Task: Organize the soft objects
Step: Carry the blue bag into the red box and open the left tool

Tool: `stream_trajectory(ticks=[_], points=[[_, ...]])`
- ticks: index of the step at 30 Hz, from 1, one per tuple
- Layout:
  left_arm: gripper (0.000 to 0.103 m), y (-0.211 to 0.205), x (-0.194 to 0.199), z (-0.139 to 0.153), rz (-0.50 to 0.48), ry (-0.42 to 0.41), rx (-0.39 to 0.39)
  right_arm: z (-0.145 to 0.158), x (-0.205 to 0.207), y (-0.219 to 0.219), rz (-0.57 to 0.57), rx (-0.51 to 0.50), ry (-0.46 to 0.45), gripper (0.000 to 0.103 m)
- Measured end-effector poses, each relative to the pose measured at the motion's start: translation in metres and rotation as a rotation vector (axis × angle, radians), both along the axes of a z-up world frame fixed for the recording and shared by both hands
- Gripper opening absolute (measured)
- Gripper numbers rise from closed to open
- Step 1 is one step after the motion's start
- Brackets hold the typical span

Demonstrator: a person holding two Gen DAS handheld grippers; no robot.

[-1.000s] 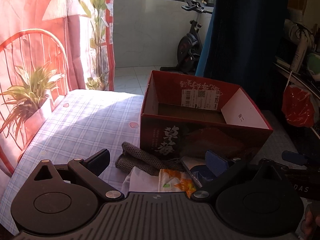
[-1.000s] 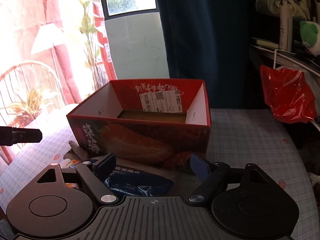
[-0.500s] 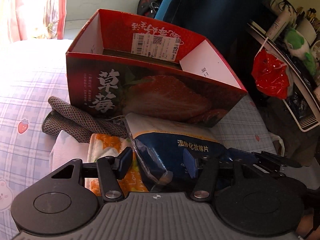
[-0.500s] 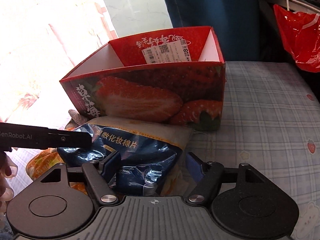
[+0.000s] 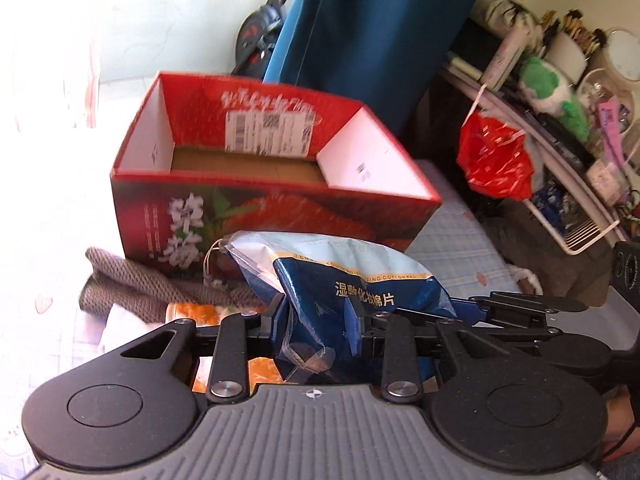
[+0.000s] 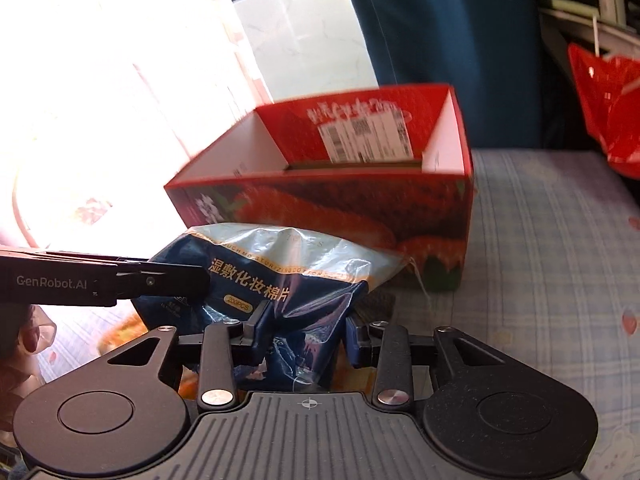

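Observation:
A blue cotton-pad bag (image 5: 360, 280) (image 6: 256, 276) stands crumpled in front of the red strawberry box (image 5: 280, 216) (image 6: 320, 208), whose top is open and which holds nothing that I can see. My left gripper (image 5: 316, 320) is closing on the bag's left end, and its pads pinch the plastic. My right gripper (image 6: 306, 328) is closing on the bag's right end, and its pads squeeze it too. One of the left gripper's fingers (image 6: 168, 280) reaches in from the left edge of the right wrist view.
A grey knitted cloth (image 5: 132, 284), an orange printed pack (image 5: 192, 312) and a white item (image 5: 116, 320) lie left of the bag on the checked sheet (image 6: 540, 240). A red plastic bag (image 5: 496, 160) hangs from a cluttered shelf (image 5: 560, 120) on the right. Behind the box hangs a blue curtain (image 5: 380, 20).
Both grippers tipped downward and narrowed from wide open onto the blue bag. The bag has bunched up and risen between them.

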State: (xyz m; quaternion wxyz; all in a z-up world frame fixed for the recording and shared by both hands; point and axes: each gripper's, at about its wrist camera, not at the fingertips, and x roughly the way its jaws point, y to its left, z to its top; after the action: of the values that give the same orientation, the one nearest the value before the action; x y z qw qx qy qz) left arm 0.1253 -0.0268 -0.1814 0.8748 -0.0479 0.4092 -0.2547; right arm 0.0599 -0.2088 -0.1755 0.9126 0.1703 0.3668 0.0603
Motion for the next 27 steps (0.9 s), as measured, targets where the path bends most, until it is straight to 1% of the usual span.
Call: stream_trajectory(ticks=[4, 8, 10, 12, 15, 17, 20, 23, 25, 27], points=[[0.032, 0.006, -0.011, 0.032, -0.008, -0.082, -0.045, 0.031, -0.009, -0.003, 0.011, -0.011, -0.082, 0.033], [0.032, 0.005, -0.008, 0.057, -0.003, -0.164, -0.072, 0.063, -0.007, -0.004, 0.024, -0.058, -0.168, 0.033], [0.032, 0.004, -0.003, 0.068, 0.003, -0.198, -0.087, 0.075, -0.002, -0.006, 0.035, -0.082, -0.199, 0.033], [0.032, 0.004, 0.006, 0.075, 0.017, -0.214, -0.102, 0.087, 0.007, -0.006, 0.048, -0.112, -0.225, 0.033], [0.033, 0.001, 0.026, 0.081, 0.030, -0.234, -0.096, 0.097, 0.030, -0.010, 0.071, -0.171, -0.259, 0.033], [0.033, -0.003, 0.046, 0.082, 0.039, -0.221, -0.091, 0.098, 0.053, -0.015, 0.076, -0.191, -0.255, 0.033], [0.033, -0.009, 0.079, 0.076, 0.055, -0.190, -0.087, 0.093, 0.083, -0.022, 0.085, -0.212, -0.243, 0.033], [0.033, -0.017, 0.109, 0.064, 0.061, -0.150, -0.077, 0.081, 0.109, -0.029, 0.095, -0.229, -0.225, 0.033], [0.033, -0.023, 0.131, 0.050, 0.061, -0.109, -0.065, 0.071, 0.128, -0.035, 0.096, -0.223, -0.195, 0.033], [0.033, -0.027, 0.148, 0.038, 0.058, -0.076, -0.053, 0.053, 0.143, -0.037, 0.097, -0.212, -0.156, 0.033]])
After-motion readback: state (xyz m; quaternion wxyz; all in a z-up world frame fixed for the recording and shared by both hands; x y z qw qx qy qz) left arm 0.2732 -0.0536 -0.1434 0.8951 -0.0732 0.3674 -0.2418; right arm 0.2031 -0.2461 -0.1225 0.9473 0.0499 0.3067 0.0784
